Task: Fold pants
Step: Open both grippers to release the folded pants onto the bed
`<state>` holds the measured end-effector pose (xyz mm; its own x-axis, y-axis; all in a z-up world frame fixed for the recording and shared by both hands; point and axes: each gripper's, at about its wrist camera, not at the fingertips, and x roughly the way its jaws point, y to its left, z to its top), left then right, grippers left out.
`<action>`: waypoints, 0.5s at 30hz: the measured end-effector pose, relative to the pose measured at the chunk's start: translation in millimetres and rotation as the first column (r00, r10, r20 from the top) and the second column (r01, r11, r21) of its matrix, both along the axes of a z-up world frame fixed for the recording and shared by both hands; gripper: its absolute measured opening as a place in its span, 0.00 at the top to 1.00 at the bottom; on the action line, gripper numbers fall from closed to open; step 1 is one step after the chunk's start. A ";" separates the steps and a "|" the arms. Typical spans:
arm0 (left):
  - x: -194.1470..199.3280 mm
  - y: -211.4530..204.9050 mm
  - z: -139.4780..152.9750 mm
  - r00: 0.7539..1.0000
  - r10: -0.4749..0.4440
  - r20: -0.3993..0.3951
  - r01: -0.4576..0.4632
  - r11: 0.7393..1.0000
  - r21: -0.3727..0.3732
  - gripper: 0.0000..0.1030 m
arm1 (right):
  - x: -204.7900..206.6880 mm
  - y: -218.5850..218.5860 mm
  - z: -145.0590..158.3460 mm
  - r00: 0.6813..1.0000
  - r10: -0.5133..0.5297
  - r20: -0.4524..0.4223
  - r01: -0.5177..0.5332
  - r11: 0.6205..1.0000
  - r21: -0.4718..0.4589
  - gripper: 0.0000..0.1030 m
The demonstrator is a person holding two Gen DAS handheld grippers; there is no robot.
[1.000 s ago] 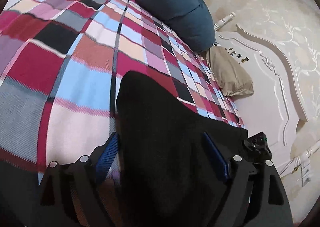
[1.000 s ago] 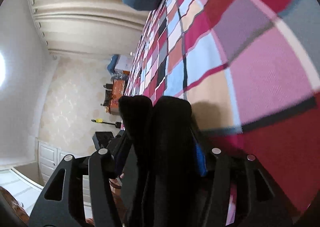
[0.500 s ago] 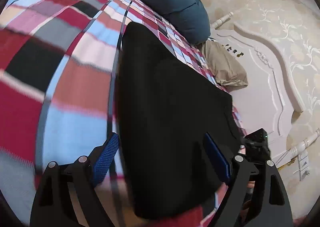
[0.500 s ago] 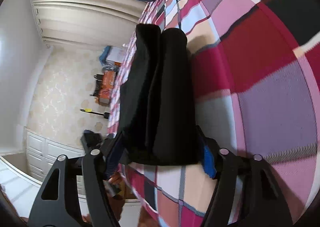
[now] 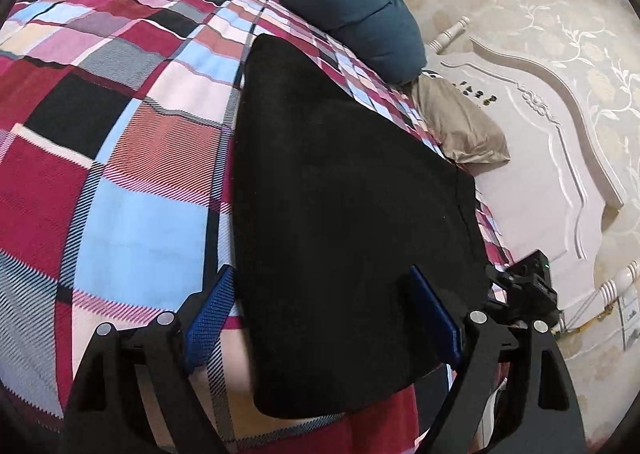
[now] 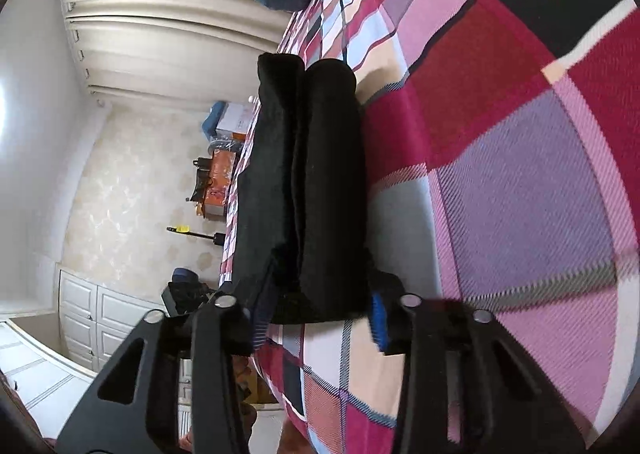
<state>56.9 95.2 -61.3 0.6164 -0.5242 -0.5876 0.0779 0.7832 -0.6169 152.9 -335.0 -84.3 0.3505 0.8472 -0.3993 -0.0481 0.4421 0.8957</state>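
Observation:
The black pants lie folded in a flat stack on the plaid bedspread. In the right wrist view the pants show edge-on as thick stacked layers. My left gripper is open, its blue pads standing apart over the near end of the pants. My right gripper is open, its jaws at either side of the near end of the stack, not squeezing it. The right gripper also shows in the left wrist view, at the pants' right edge.
A dark blue pillow and a tan pillow lie at the head of the bed by the white headboard. Curtains, a white cabinet and floor clutter are beyond the bed's edge.
Both grippers have drawn back from the pants. The folded stack, held up close a second ago, now lies flat on the bedspread and the right gripper's jaws have opened off it.

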 end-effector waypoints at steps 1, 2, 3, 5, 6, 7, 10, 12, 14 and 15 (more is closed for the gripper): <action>-1.2 -0.8 0.5 1.000 0.012 -0.003 -0.012 1.000 0.008 0.16 | -4.6 -0.8 3.8 1.000 -0.004 0.005 0.004 1.000 -0.016 0.51; -2.8 -2.1 1.1 1.000 0.023 -0.005 -0.023 1.000 0.018 0.16 | -7.7 1.4 6.7 1.000 -0.007 0.008 0.007 0.999 -0.032 0.48; -5.9 -3.8 2.1 0.999 0.037 -0.006 -0.037 0.999 0.032 0.16 | -13.4 2.1 11.8 1.000 -0.012 0.018 0.013 0.998 -0.061 0.41; -12.6 -6.3 4.0 0.998 0.065 -0.012 -0.064 0.997 0.053 0.15 | -26.9 4.7 21.4 0.999 -0.023 0.043 0.029 0.992 -0.120 0.29; -17.5 -7.5 5.6 0.996 0.084 -0.020 -0.083 0.994 0.065 0.15 | -34.9 10.5 28.4 0.998 -0.028 0.054 0.036 0.987 -0.154 0.21; -21.4 -8.2 6.6 0.995 0.099 -0.028 -0.097 0.993 0.072 0.15 | -41.7 11.5 30.6 0.997 -0.032 0.065 0.044 0.980 -0.192 0.16; -34.1 -10.2 10.7 0.989 0.146 -0.035 -0.141 0.985 0.102 0.15 | -66.1 25.6 37.3 0.994 -0.036 0.102 0.068 0.941 -0.331 0.13; -44.0 -12.5 13.0 0.984 0.175 -0.033 -0.169 0.977 0.130 0.15 | -81.1 34.7 38.5 0.989 -0.059 0.134 0.108 0.911 -0.398 0.12; -55.1 -17.1 16.6 0.980 0.197 -0.026 -0.190 0.967 0.168 0.15 | -90.7 41.2 37.9 0.984 -0.093 0.154 0.151 0.891 -0.429 0.12; -60.6 -19.8 18.2 0.979 0.202 -0.020 -0.195 0.963 0.184 0.15 | -97.2 43.0 38.7 0.980 -0.112 0.163 0.175 0.876 -0.449 0.12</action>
<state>-3.6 75.4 -43.1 0.6725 -0.2765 -0.6865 -0.1115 0.8792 -0.4633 55.7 -292.0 -45.6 0.5289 0.5155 -0.6742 -0.0529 0.8129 0.5801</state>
